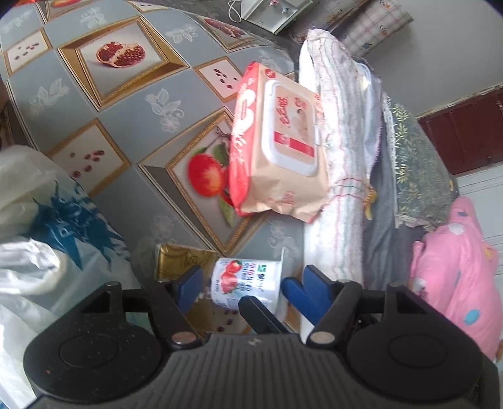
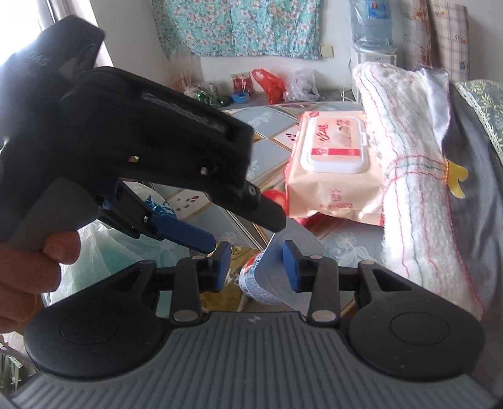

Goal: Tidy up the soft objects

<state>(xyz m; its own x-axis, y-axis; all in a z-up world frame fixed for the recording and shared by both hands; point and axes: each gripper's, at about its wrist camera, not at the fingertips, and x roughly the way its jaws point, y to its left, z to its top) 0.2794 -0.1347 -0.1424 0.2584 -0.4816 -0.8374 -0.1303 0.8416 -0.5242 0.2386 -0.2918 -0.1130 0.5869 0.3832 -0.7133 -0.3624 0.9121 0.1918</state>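
A glossy oilcloth (image 1: pixel 132 103) printed with framed pomegranates and apples on grey-blue covers the table, and a flowered turquoise cloth (image 2: pixel 239 25) hangs on the far wall in the right wrist view. At the centre of the left wrist view a soft, crinkly pack of wet wipes (image 1: pixel 276 148) in peach and red, with a hard white flip lid, lies tilted with one edge up on a rolled towel (image 1: pixel 342 151), fluffy white with thin coloured stripes, at the right of centre. Further right lies a pink padded cloth (image 1: pixel 459 277). Crumpled plastic bags (image 1: pixel 41 220) fill the left edge.

Low in the centre a small round yogurt cup (image 1: pixel 245 280) with a strawberry label lies on its side. The left tool (image 1: pixel 242 283) points steeply down with its blue pads either side of the cup; whether they press it I cannot tell. In the right wrist view the left tool's black body crosses the upper left, a hand (image 2: pixel 28 270) at the left edge gripping its handle. The right tool (image 2: pixel 256 267) stands partly open, nothing between its pads, the cup (image 2: pixel 267 283) just behind them.
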